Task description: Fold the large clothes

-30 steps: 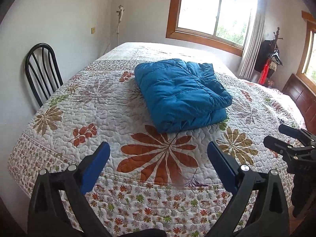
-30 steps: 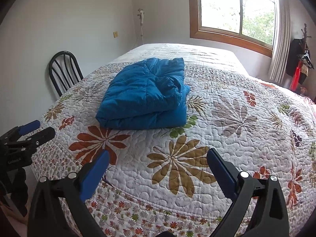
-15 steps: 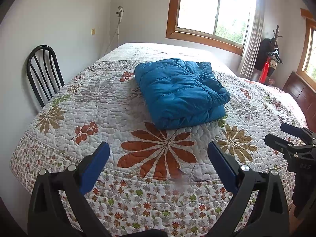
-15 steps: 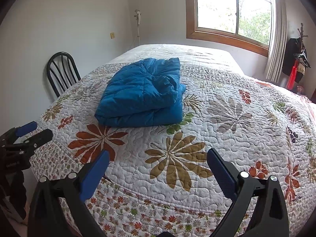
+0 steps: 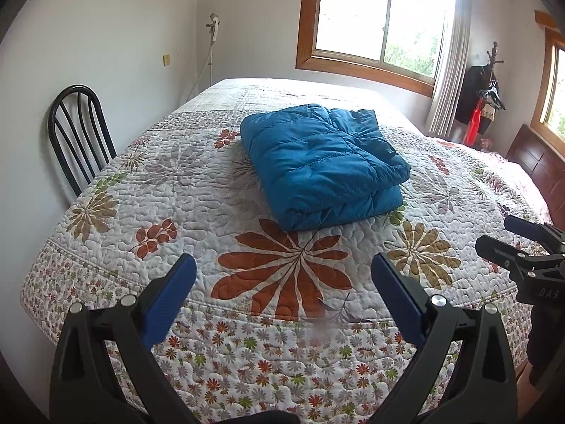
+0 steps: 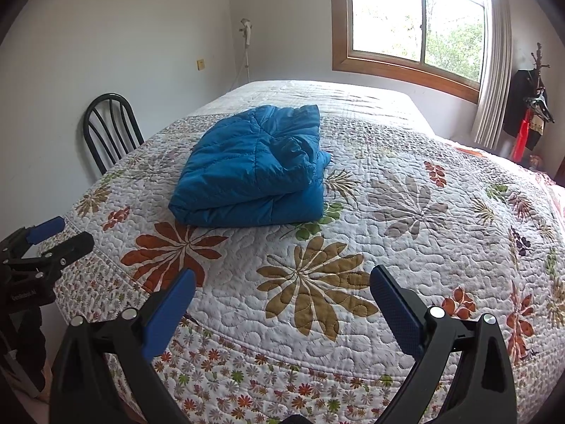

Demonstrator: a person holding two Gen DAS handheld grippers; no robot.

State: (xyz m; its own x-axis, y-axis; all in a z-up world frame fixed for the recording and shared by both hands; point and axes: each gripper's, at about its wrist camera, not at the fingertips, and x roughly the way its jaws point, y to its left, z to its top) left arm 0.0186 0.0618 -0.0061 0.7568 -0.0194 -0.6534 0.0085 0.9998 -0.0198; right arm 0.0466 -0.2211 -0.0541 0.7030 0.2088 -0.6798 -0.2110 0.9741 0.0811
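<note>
A blue quilted jacket [image 5: 321, 166] lies folded into a thick rectangle in the middle of the bed; it also shows in the right wrist view [image 6: 254, 173]. My left gripper [image 5: 282, 272] is open and empty, held off the bed's near edge, well short of the jacket. My right gripper [image 6: 282, 286] is open and empty too, off the same edge and further right. Each gripper shows in the other's view: the right one [image 5: 519, 236] at the right edge, the left one [image 6: 60, 236] at the left edge.
The bed is covered by a white floral quilt [image 5: 197, 194]. A black metal chair [image 5: 77, 134] stands against the wall at the bed's left side. A window [image 5: 374, 21] and a coat stand [image 5: 483, 102] are behind the bed.
Both grippers have drawn back a little from the bed and stayed open. The folded jacket has not moved.
</note>
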